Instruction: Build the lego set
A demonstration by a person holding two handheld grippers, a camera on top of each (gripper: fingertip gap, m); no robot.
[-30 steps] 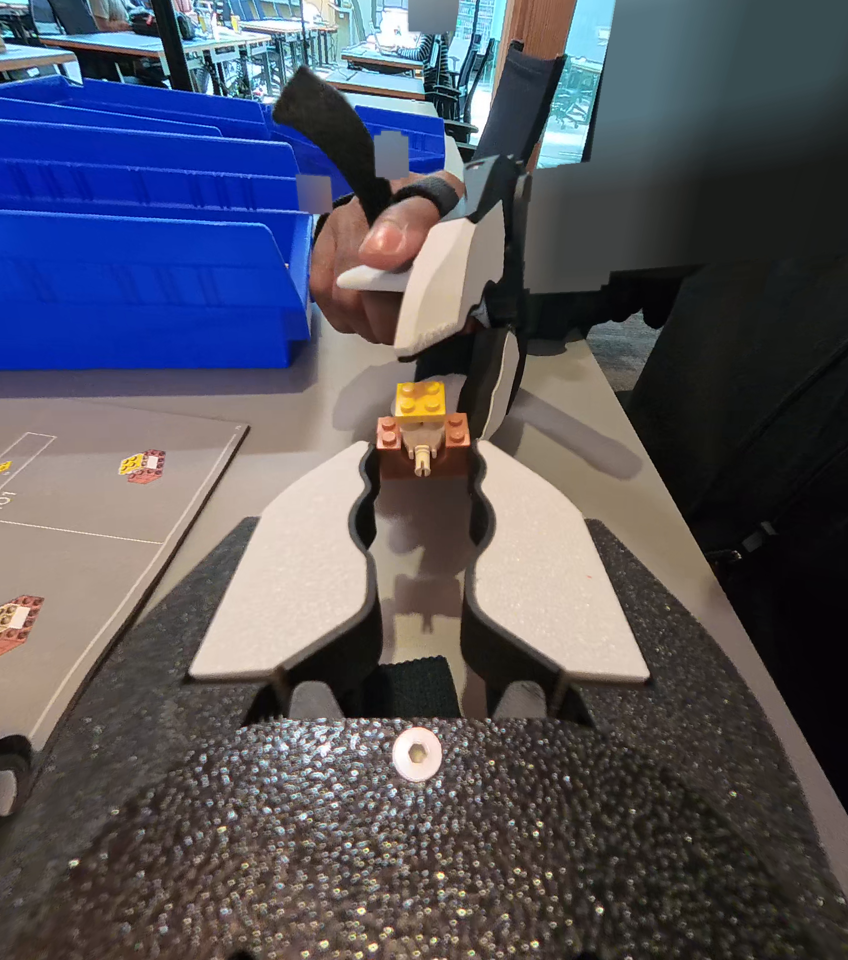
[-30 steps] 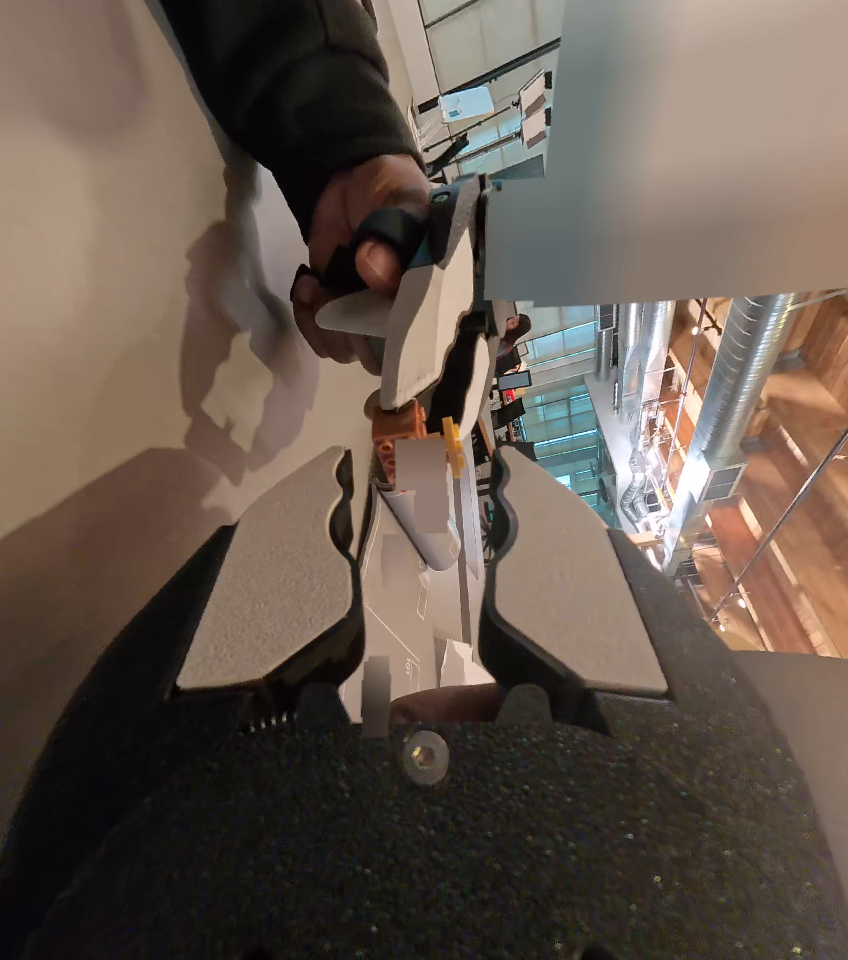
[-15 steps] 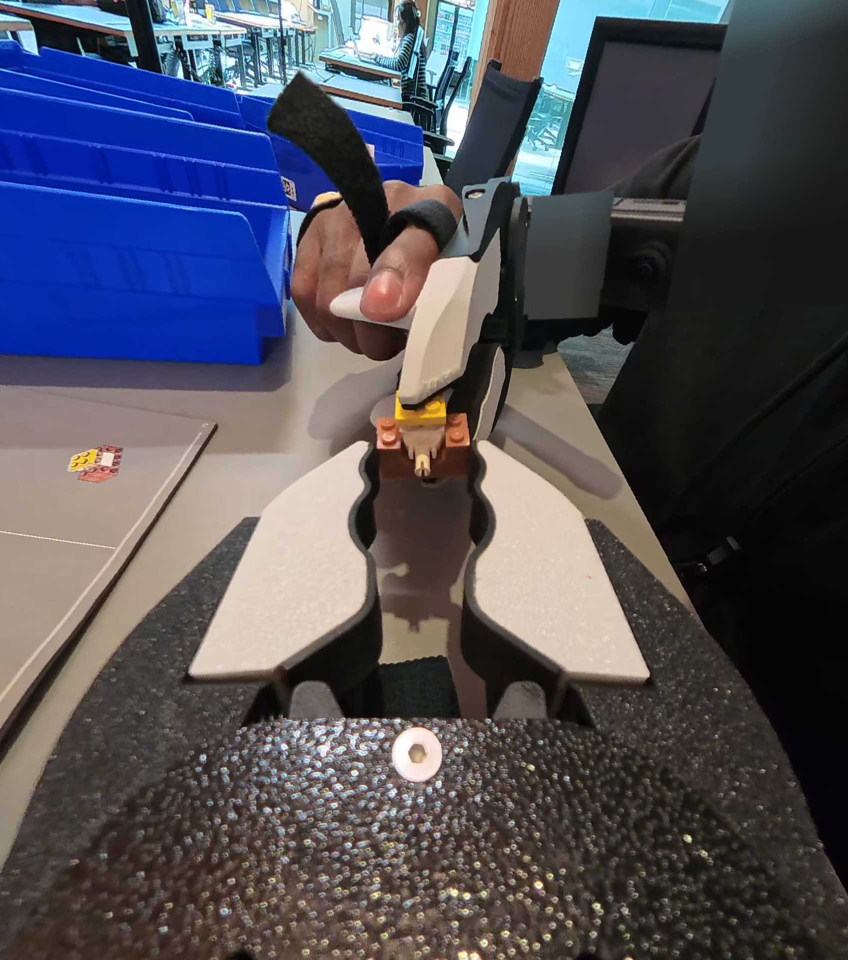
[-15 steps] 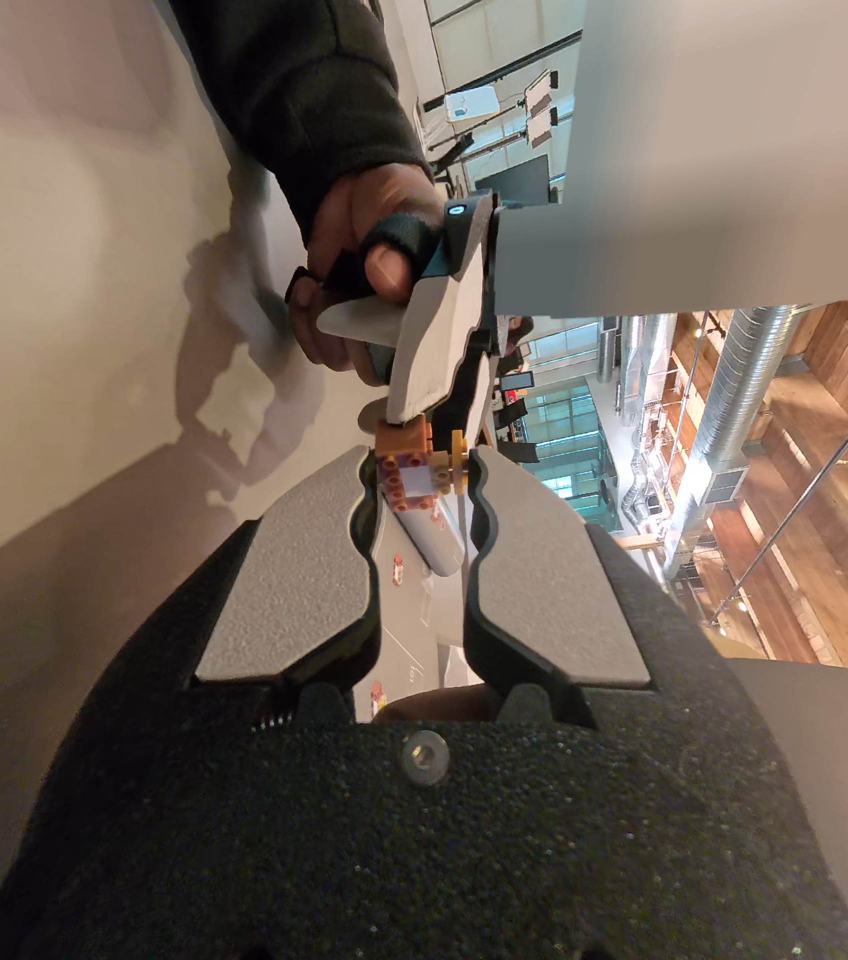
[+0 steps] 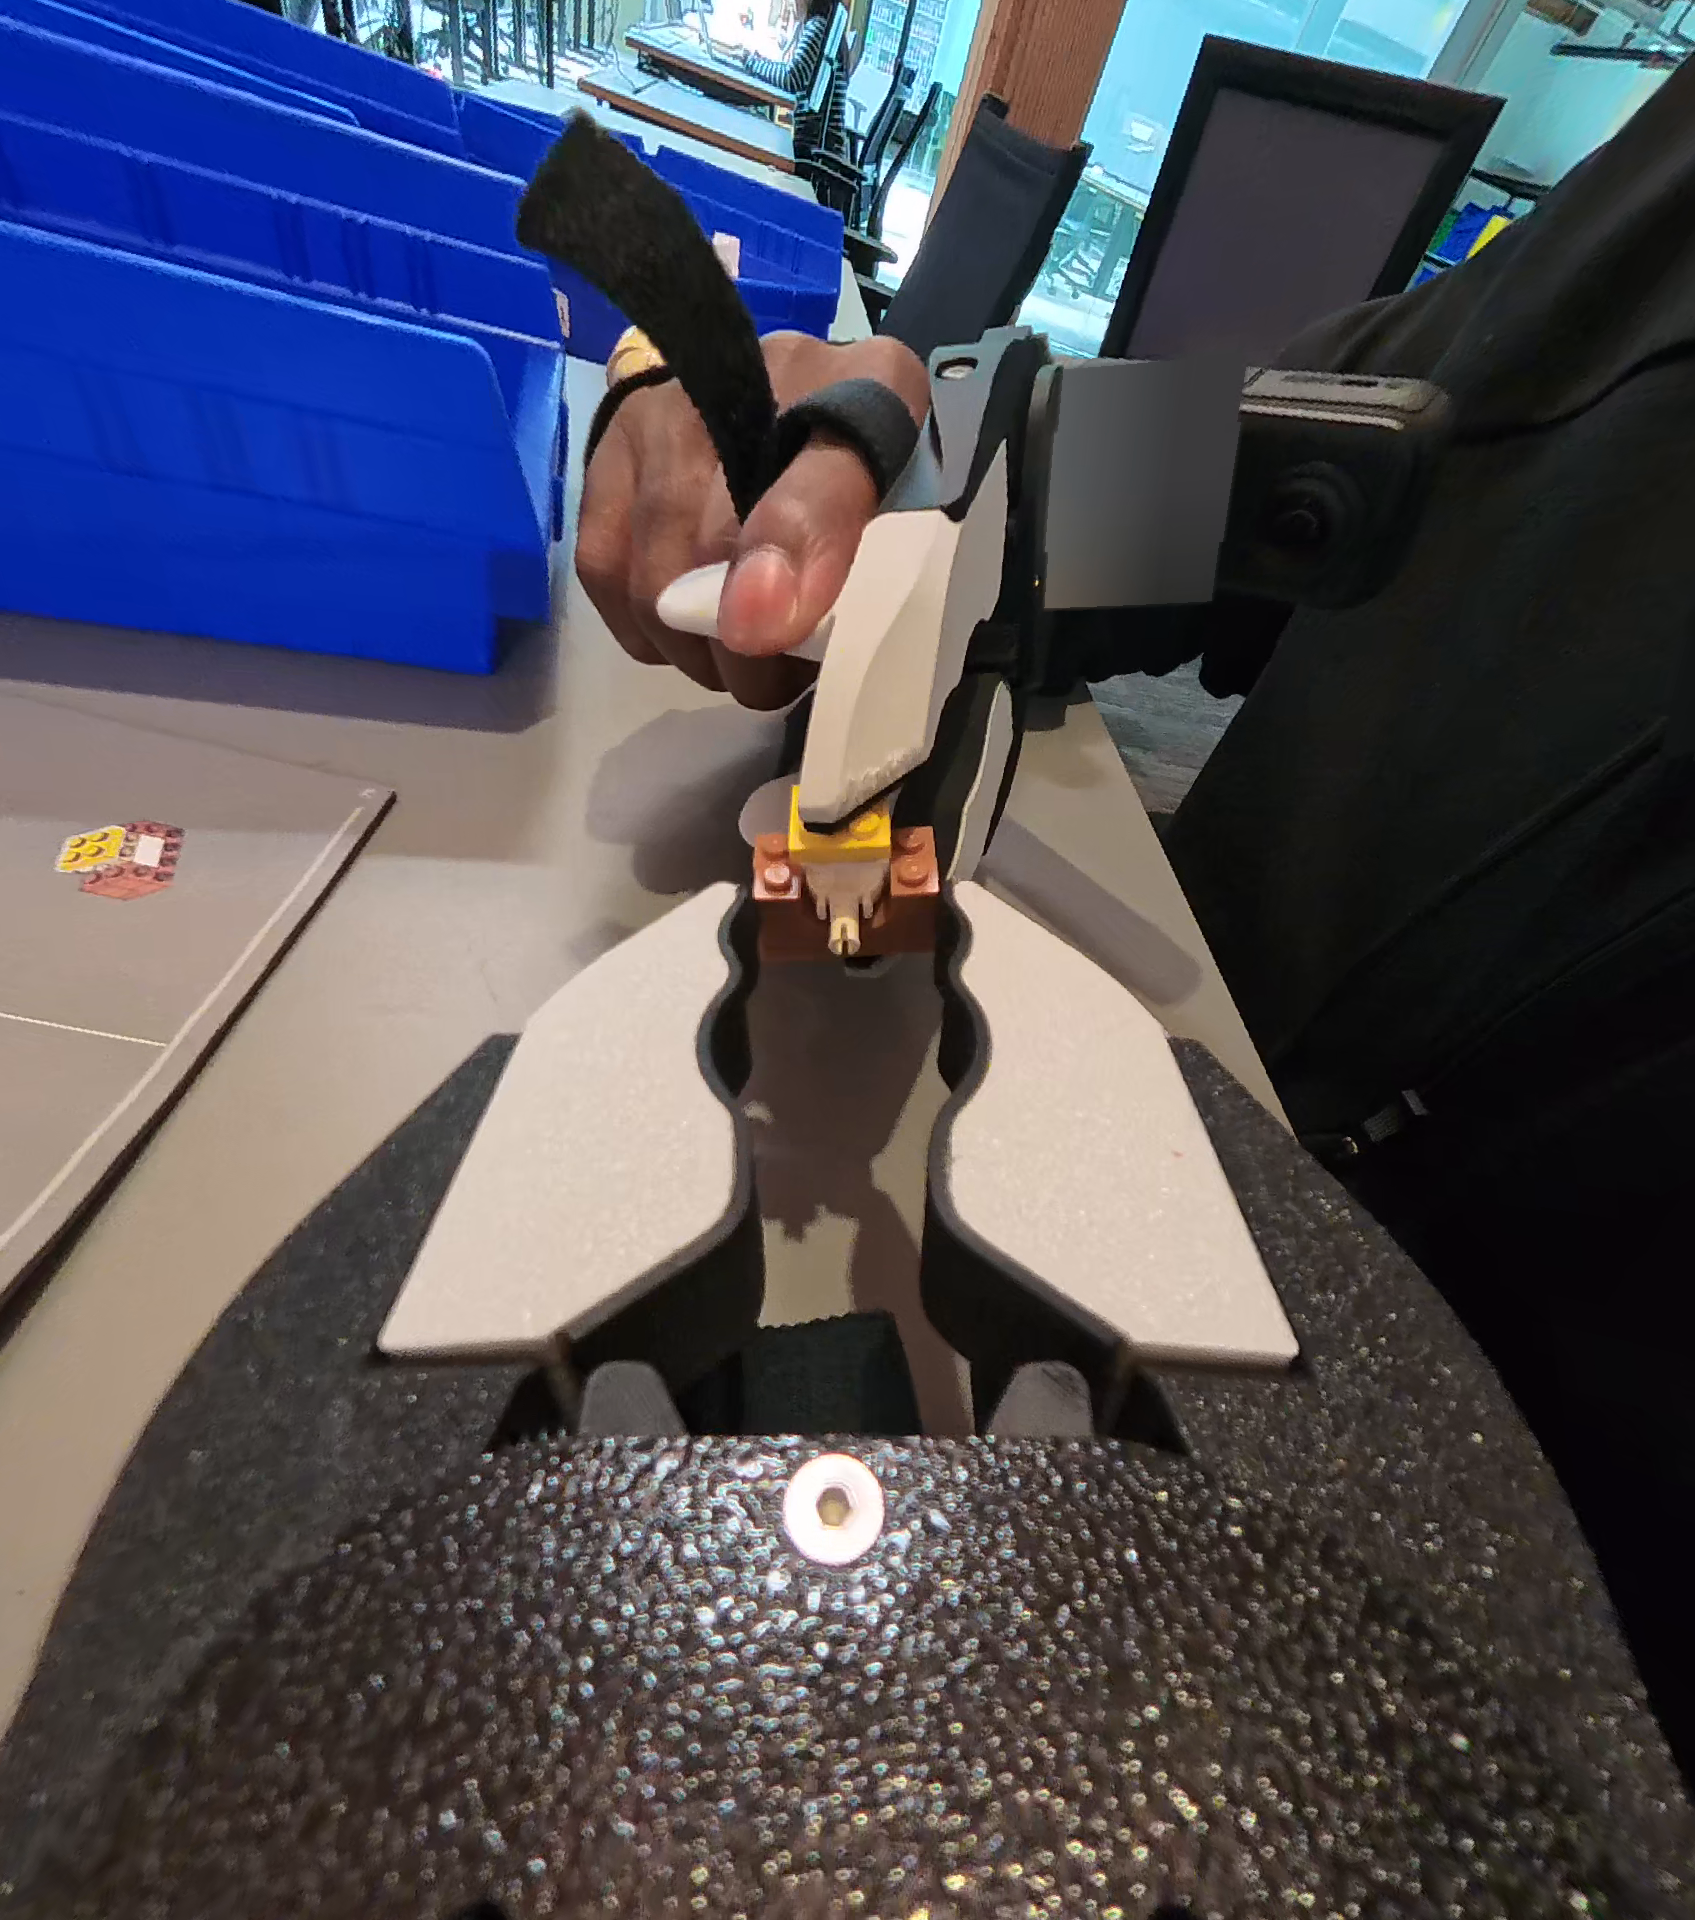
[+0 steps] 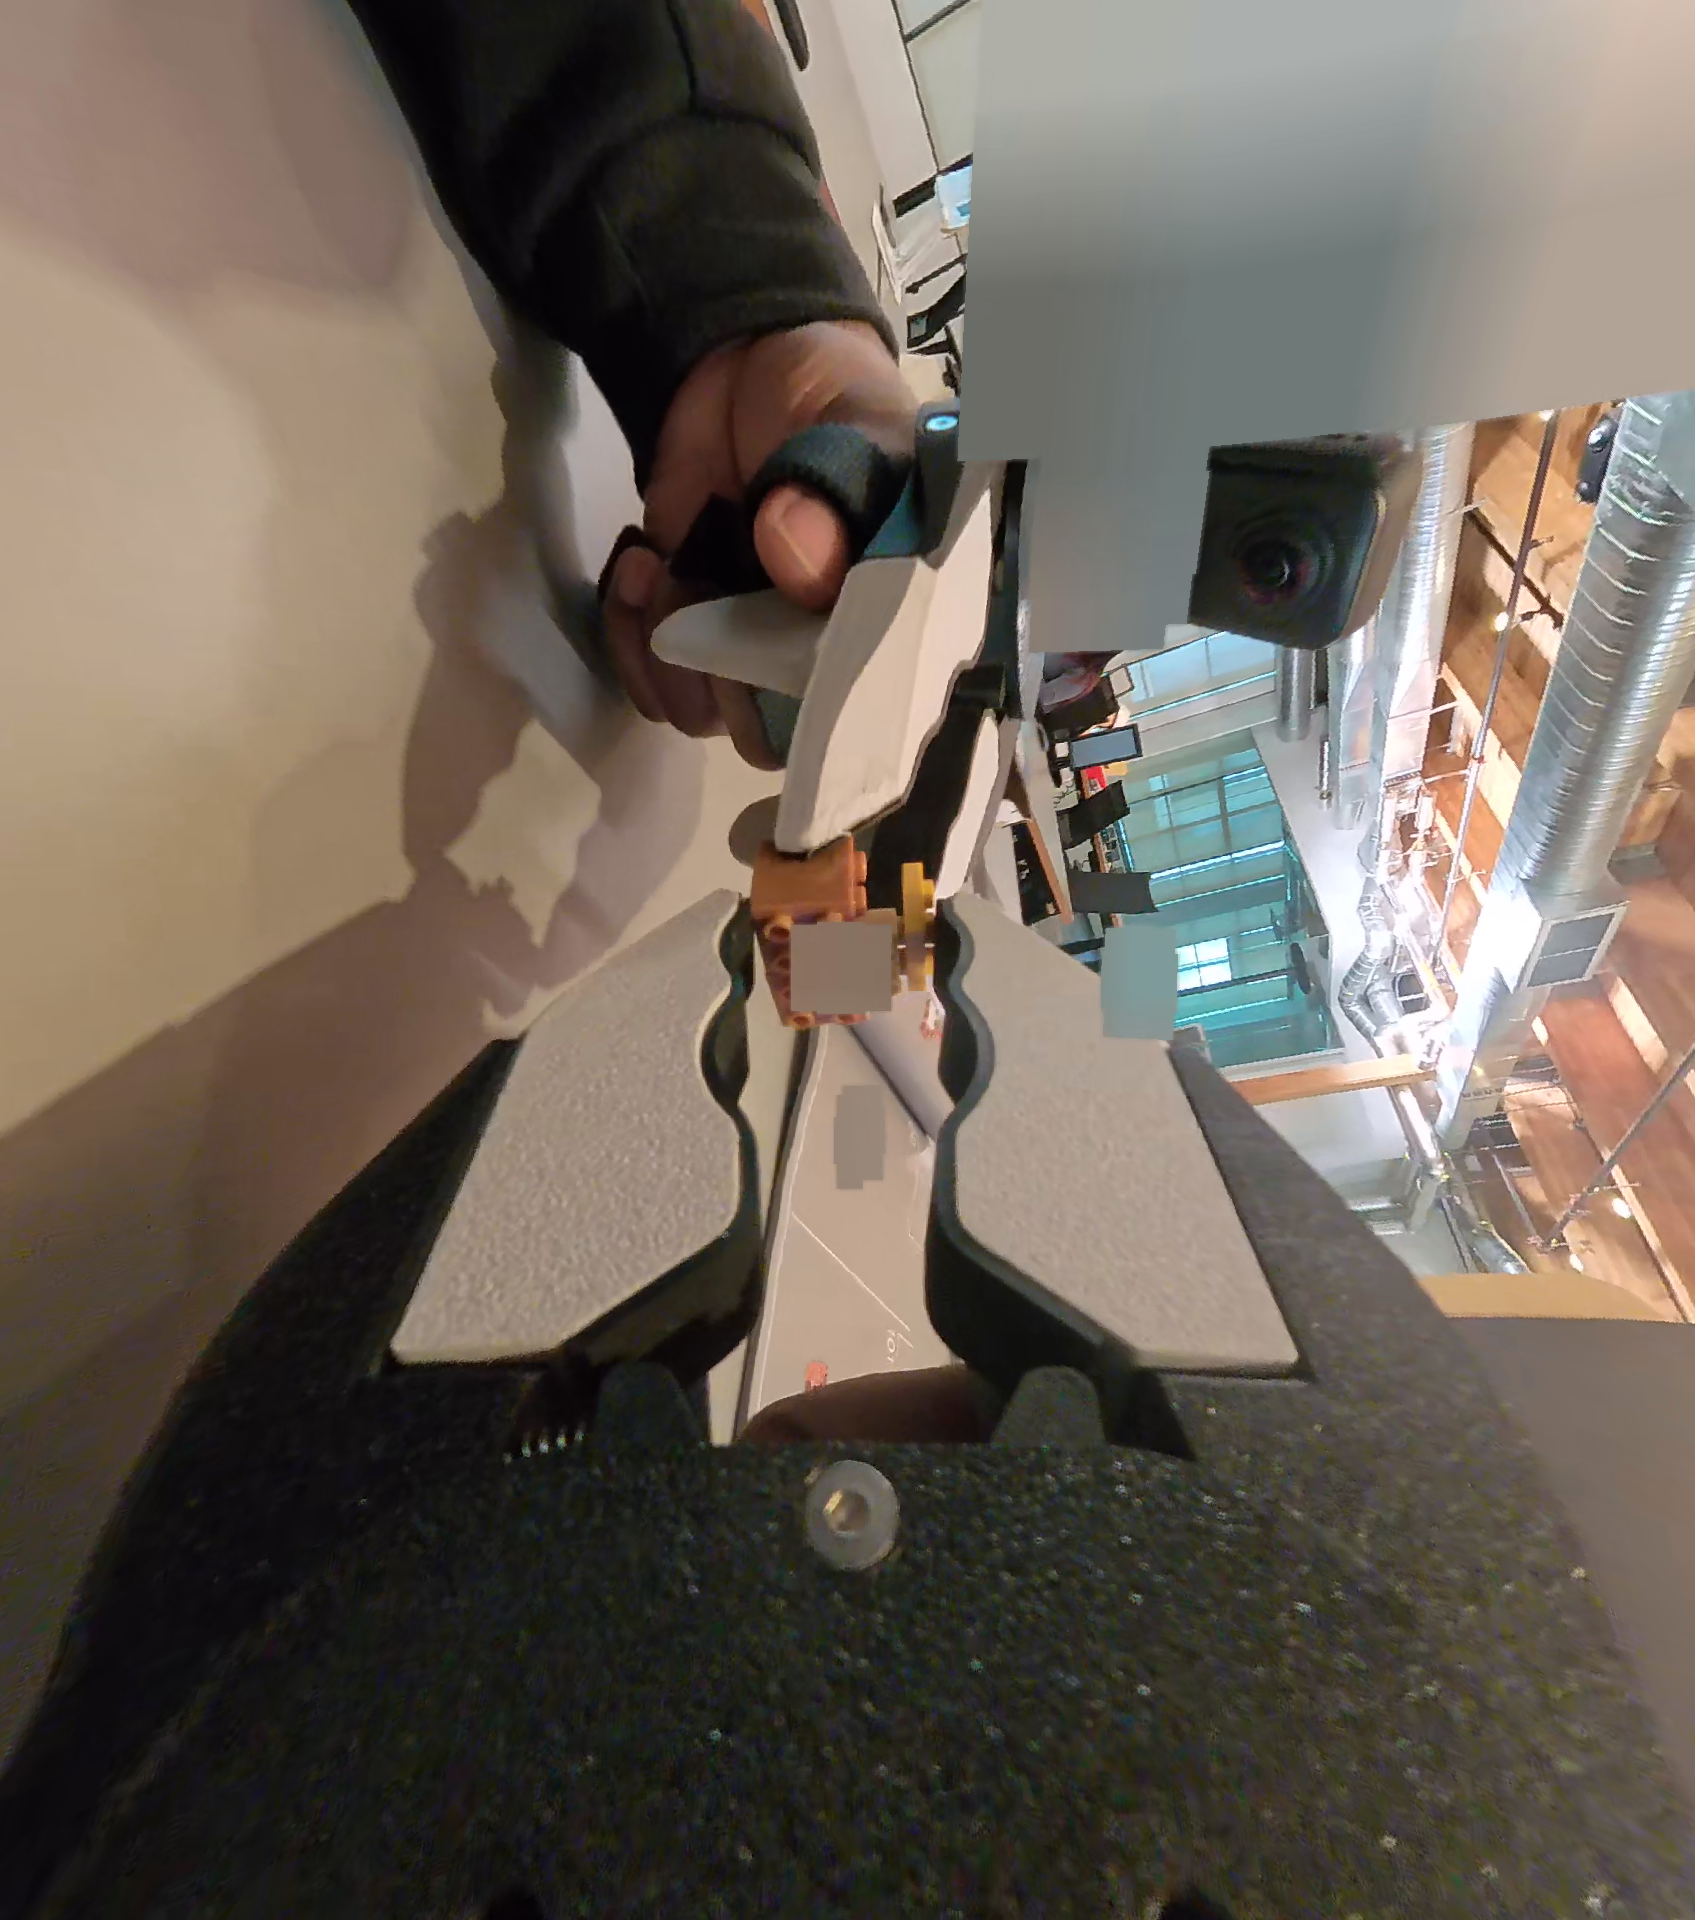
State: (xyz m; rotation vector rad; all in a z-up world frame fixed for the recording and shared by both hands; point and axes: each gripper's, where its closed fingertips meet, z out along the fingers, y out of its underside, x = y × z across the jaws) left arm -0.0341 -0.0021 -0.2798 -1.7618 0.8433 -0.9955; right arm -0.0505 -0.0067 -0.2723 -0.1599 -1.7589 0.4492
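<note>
- Left tongs (image 5: pixel 845 940) clamp the brown brick (image 5: pixel 848 914) by its sides, above the bench (image 5: pixel 469 914).
- Right tongs (image 6: pixel 843 935) squeeze brick and yellow plate (image 5: pixel 838 836) together.
- Best done squarely, pressing evenly.

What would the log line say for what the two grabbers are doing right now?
left gripper: shut on brown brick assembly | right gripper: pinching same assembly top-to-bottom, yellow plate | above grey table
</note>
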